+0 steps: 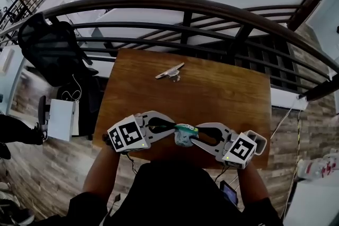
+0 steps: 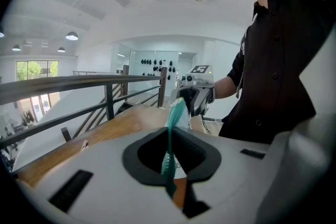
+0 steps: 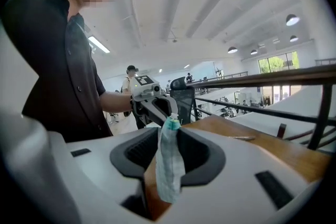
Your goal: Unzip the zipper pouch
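Observation:
Over the front edge of the wooden table (image 1: pixel 222 92) a small pale zipper pouch (image 1: pixel 184 135) with a teal zipper hangs in the air between my two grippers. My left gripper (image 1: pixel 174 127) is shut on the pouch's teal zipper edge (image 2: pixel 169 157), which runs straight out from its jaws (image 2: pixel 176 194). My right gripper (image 1: pixel 195 138) faces it from the other side and is shut on the pouch's opposite end. In the right gripper view the pale fabric (image 3: pixel 169 165) stands between the jaws (image 3: pixel 157 202) and a loose tail droops toward the camera.
A small metal clip-like object (image 1: pixel 170 71) lies at the far middle of the table. A curved dark railing (image 1: pixel 185 8) runs just behind the table. A black office chair (image 1: pixel 53 50) and a white box (image 1: pixel 61 119) stand to the left on the floor.

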Tool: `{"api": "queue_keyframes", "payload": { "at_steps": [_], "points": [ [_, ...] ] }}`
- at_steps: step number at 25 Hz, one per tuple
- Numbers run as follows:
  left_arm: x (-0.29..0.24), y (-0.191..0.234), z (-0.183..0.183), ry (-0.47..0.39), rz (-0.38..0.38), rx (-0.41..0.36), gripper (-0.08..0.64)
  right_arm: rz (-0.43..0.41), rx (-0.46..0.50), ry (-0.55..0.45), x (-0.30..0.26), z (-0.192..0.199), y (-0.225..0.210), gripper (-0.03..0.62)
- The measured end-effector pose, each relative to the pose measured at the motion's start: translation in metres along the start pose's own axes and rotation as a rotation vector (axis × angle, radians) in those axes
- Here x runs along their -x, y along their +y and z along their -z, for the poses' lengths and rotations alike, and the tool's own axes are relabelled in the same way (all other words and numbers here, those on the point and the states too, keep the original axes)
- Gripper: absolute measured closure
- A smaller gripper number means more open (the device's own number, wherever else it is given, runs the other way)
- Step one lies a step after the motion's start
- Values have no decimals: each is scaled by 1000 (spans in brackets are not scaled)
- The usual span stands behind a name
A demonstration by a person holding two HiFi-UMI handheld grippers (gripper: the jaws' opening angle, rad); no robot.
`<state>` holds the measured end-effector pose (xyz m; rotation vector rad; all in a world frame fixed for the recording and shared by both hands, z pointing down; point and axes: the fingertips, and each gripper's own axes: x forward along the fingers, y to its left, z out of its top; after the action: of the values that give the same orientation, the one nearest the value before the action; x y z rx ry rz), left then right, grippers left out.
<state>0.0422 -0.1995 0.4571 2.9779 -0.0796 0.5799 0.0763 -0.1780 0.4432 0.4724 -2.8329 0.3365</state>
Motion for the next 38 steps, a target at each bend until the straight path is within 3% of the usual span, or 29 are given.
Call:
{"api": "queue_keyframes", "payload": {
  "at_steps": [7, 11, 14, 17, 23, 26, 29, 35, 38],
  "points": [
    [-1, 0, 2, 6, 1, -5, 528, -9, -70, 23, -1, 3, -1, 465],
    [-3, -1, 6, 4, 16, 8, 528, 14, -64, 32, -1, 7, -5, 545],
    [-5, 1, 9, -13, 28, 63, 515, 39, -25, 29, -1, 8, -8, 558],
    [-2, 3, 8, -59, 44, 156, 437, 61, 44, 40, -1, 8, -8, 565],
    [3, -3, -3, -117, 74, 246, 431, 93, 122, 98, 0, 18, -9, 566],
    [-6, -12, -9, -165, 128, 335, 449, 105, 161, 121, -3, 20, -8, 566],
    [-14, -12, -6, -197, 129, 453, 449, 123, 202, 151, -6, 22, -8, 566],
    [-17, 3, -1, -268, 123, 793, 449, 163, 327, 235, -8, 27, -8, 566],
    [-18, 4, 3, -264, 117, 834, 449, 176, 365, 256, -10, 30, -9, 566]
  ]
}}
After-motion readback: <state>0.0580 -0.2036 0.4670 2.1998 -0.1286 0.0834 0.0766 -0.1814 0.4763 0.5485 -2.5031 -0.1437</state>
